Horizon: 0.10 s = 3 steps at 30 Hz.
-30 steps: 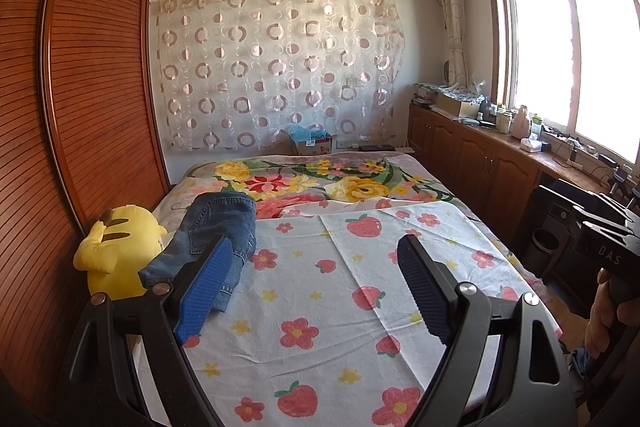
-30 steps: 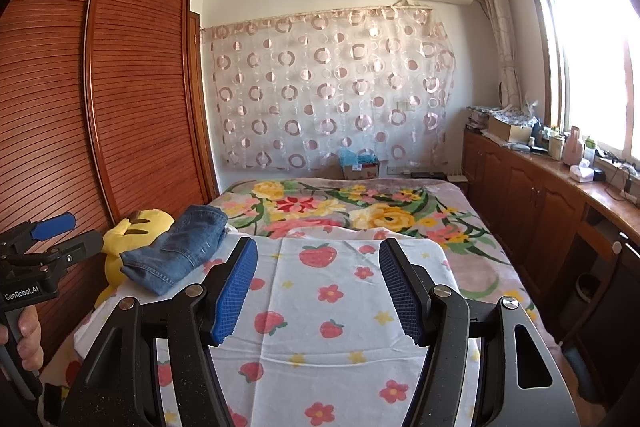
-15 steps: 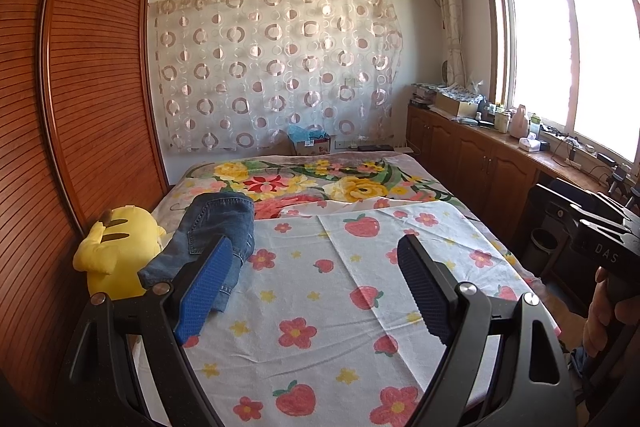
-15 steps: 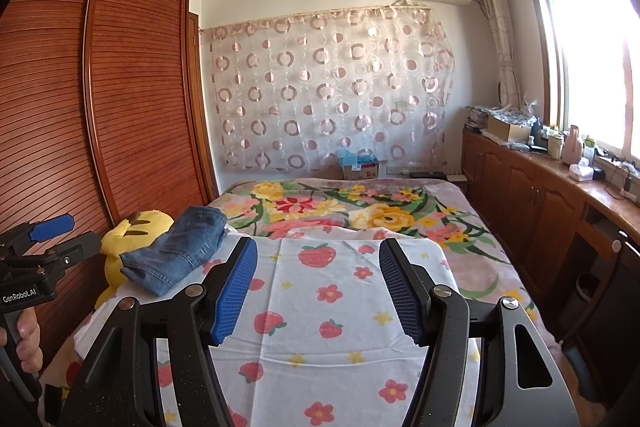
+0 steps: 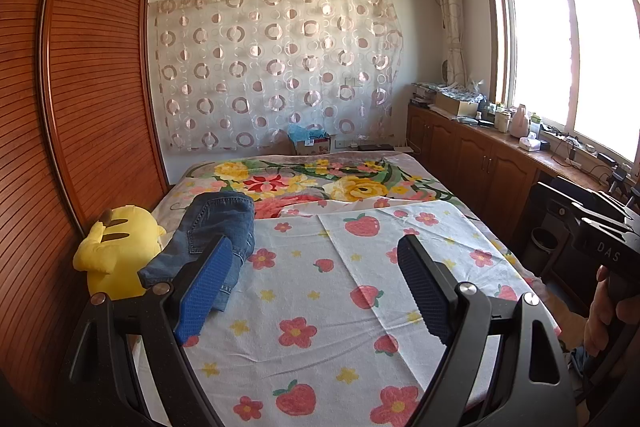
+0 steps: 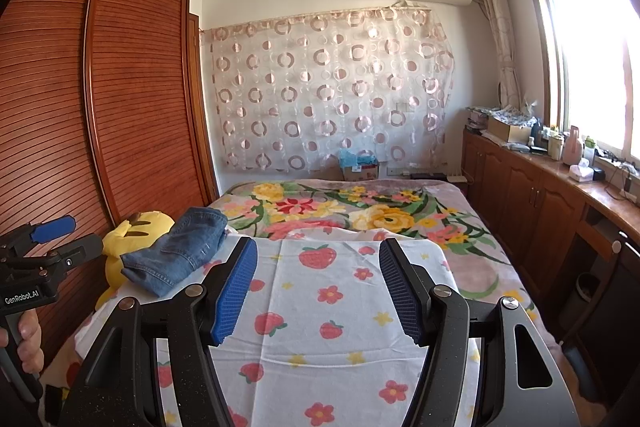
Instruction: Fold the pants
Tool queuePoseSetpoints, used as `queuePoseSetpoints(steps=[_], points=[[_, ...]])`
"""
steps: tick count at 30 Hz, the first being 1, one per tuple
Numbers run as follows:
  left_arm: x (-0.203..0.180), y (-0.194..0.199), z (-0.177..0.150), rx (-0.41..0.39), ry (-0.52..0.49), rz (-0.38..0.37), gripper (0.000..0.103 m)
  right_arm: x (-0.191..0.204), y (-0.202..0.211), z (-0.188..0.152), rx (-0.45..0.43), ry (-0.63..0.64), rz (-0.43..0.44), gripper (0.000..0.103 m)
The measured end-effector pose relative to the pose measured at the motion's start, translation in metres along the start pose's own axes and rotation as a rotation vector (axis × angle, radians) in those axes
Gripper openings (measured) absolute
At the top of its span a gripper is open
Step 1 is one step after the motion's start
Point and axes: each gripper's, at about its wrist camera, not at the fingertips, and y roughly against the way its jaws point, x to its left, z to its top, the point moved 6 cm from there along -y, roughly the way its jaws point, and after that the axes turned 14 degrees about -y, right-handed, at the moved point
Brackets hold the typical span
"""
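Note:
Folded blue jeans (image 5: pixel 216 231) lie on the left side of the bed, on the strawberry-print sheet (image 5: pixel 320 287), next to a yellow plush toy (image 5: pixel 116 251). The jeans also show in the right wrist view (image 6: pixel 180 251). My left gripper (image 5: pixel 316 251) is open and empty, held above the near part of the bed; its left finger overlaps the jeans in view. My right gripper (image 6: pixel 318 255) is open and empty, also above the sheet, to the right of the jeans. The left gripper also shows at the left edge of the right wrist view (image 6: pixel 60 239).
A wooden wardrobe (image 5: pixel 80 107) runs along the left of the bed. Wooden cabinets with clutter on top (image 5: pixel 480 155) line the right wall under a window. A floral blanket (image 5: pixel 320 187) covers the far half of the bed. A cardboard box (image 5: pixel 312 145) stands behind.

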Motion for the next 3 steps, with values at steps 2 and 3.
queuePoseSetpoints(steps=[2,3], points=[[-0.0002,0.0007,0.0004,0.001,0.0,0.0,0.085,0.0,0.0001,0.0001,0.0,-0.001,0.001,0.066],[0.0,0.0008,0.0003,0.002,0.001,0.001,0.085,-0.0001,0.0,-0.0001,-0.001,-0.001,0.001,0.066]])
